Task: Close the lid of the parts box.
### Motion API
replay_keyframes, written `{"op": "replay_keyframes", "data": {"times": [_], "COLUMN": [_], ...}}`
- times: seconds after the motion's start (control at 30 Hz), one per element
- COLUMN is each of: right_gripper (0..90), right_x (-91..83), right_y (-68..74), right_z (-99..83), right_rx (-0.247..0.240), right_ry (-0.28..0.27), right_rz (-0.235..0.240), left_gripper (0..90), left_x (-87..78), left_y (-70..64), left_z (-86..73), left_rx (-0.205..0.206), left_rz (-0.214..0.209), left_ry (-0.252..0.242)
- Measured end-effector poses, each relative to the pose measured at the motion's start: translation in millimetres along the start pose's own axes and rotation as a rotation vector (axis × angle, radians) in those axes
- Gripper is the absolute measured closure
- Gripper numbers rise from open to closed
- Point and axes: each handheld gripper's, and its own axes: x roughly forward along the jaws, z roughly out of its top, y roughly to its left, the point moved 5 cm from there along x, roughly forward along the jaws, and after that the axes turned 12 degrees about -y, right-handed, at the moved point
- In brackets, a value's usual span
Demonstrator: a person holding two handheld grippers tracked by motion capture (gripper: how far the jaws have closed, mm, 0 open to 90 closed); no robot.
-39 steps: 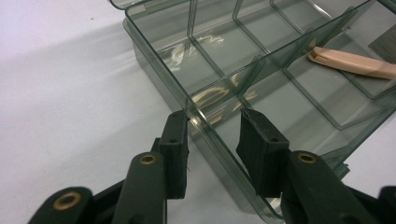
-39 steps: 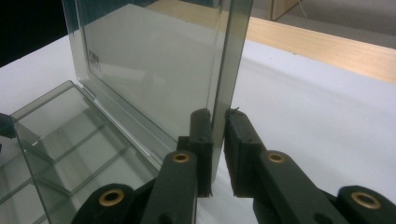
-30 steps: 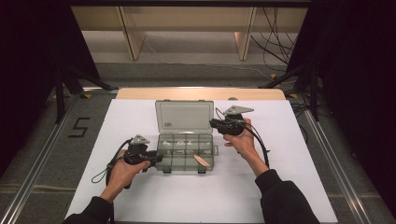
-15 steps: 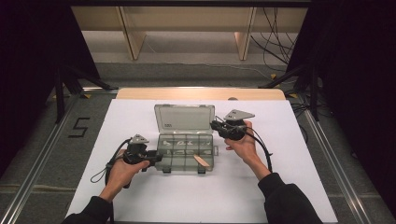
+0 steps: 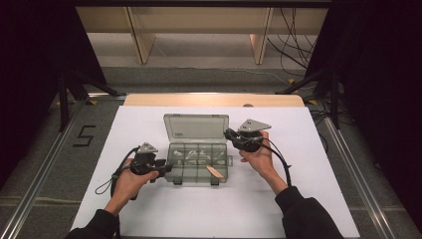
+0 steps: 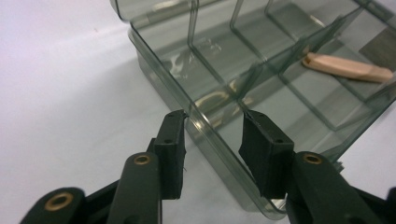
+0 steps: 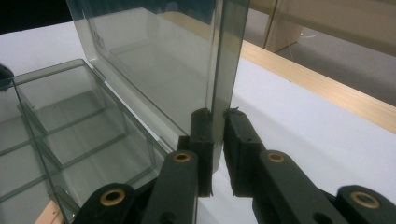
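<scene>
Nearest the person, at the organizer box's [image 5: 198, 160] left front corner, the left gripper [image 6: 212, 128] straddles the side wall, one jaw outside, one inside, a gap showing on each side, so parted rather than biting. It looks placed there to pin the tray against the white table cover [image 5: 149, 214] while the other hand works. Just inside the box, toward its right front compartment, a pale wooden stick [image 5: 215, 171] lies flat, and small metal bits glint in the divided cells behind it. Beyond the tray, at the box's right rear, the right gripper [image 7: 218, 114] is clamped on the edge of the lid [image 7: 154, 60], jaws pressed to both faces of the clear plastic. That lid stands raised off the hinge, held up, I'd judge, so it swings under control and doesn't slam.
</scene>
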Motion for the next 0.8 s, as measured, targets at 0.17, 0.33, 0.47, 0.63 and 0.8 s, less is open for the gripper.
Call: {"op": "replay_keyframes", "data": {"times": [0.17,0.33,0.47,0.63,0.8], "right_gripper": [82.6,82.6,82.6,82.6,82.6], "right_x": [0.1,0.0,-0.1,-0.3,0.9], "right_y": [-0.2,0.3,0.6,-0.3,0.3], "right_z": [-0.2,0.0,0.0,-0.3,-0.2], "right_rx": [-0.003,-0.012,-0.014,-0.02,-0.021], "right_ry": [-0.002,-0.004,-0.005,-0.005,-0.023], "right_rz": [-0.005,-0.005,-0.004,-0.004,-0.011], "left_gripper": [51.6,41.9,40.7,40.2,42.1], "left_x": [-11.2,-31.9,-37.1,-47.8,-51.0], "left_y": [7.5,18.2,19.1,46.0,48.9], "left_z": [19.1,55.3,69.0,102.4,120.1], "left_rx": [-0.045,-0.07,-0.061,0.336,0.324], "left_rz": [0.043,0.087,0.081,0.077,0.079], "left_ry": [-0.11,-0.241,-0.264,-0.276,-0.311]}}
